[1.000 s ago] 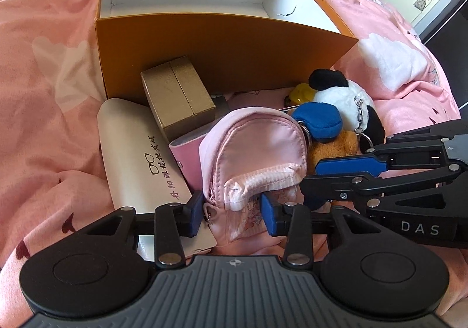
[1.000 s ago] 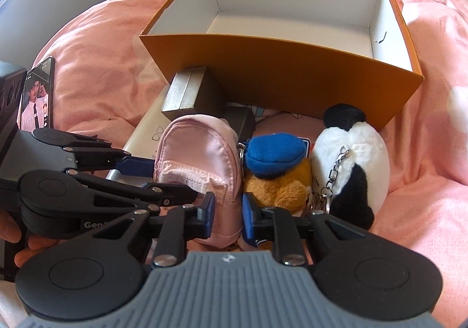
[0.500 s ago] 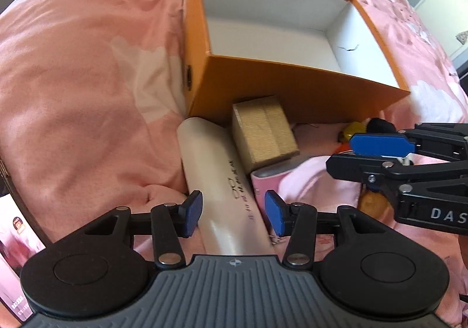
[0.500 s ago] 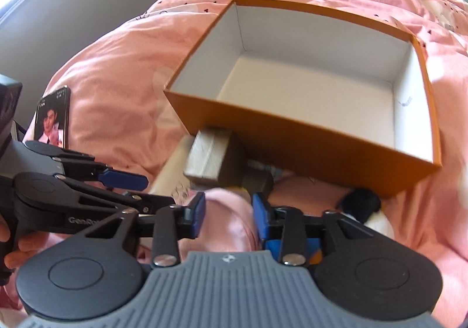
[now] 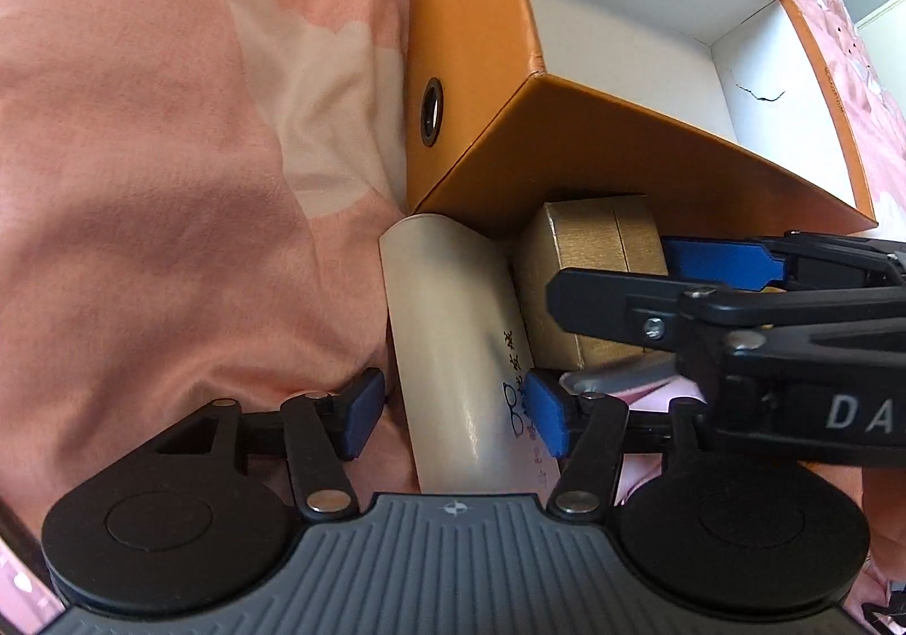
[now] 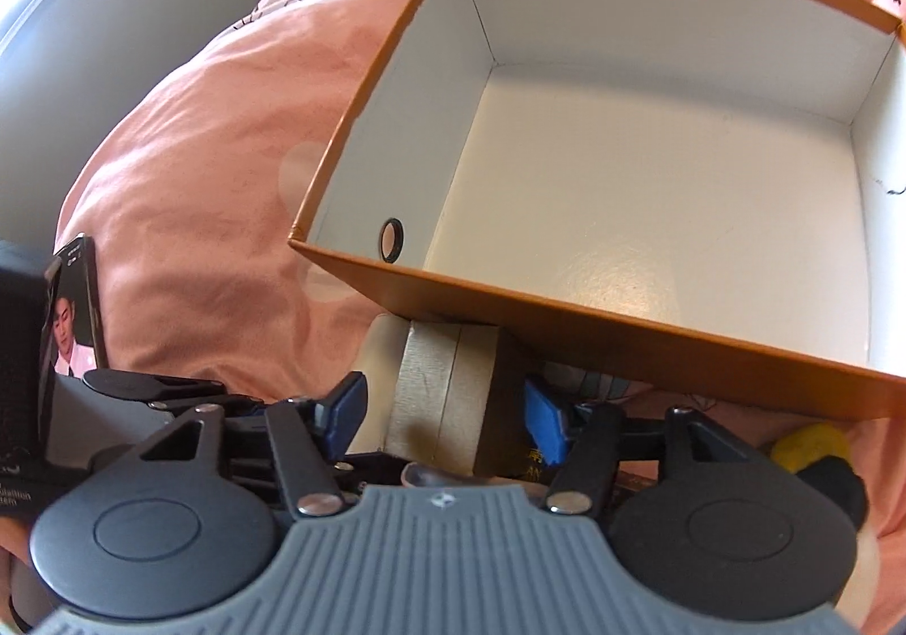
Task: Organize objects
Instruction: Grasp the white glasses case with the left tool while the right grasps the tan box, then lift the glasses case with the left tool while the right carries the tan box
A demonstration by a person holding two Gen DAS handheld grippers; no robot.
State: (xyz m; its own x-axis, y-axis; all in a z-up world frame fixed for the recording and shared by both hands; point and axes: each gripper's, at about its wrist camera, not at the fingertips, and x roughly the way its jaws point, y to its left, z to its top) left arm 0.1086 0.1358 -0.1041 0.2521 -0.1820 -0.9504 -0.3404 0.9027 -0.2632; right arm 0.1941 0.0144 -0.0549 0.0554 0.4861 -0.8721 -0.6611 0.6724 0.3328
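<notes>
While both grippers hang over the pile on the pink bedspread (image 5: 170, 182), neither one has a grip on anything. From the left wrist camera, the left gripper (image 5: 453, 411) sits at the bottom middle of the frame with its jaws opening, and the cream glasses case (image 5: 458, 352) lies lengthwise between the blue pads; the right pad looks right up against the case's printed side, the left pad stands off it with bedspread showing in the gap. The far end of the case touches the corner of the orange box (image 5: 470, 86), which fills the upper right of the frame, white inside, with a round hole in its side wall. Just right of the case sits a small gold box (image 5: 589, 284), partly tucked under the orange box's front wall. The right gripper (image 5: 668, 267) reaches in from the right edge across that gold box. From the right wrist camera, the right gripper (image 6: 447, 417) is also opening, with the gold box (image 6: 447, 397) between its pads and a gap on each side, so nothing pinched. The orange box (image 6: 623, 346) takes up the upper right there too. A phone (image 6: 76, 307) shows at the left edge, and something yellow and black (image 6: 815, 459) peeks out at lower right, too hidden to identify.
</notes>
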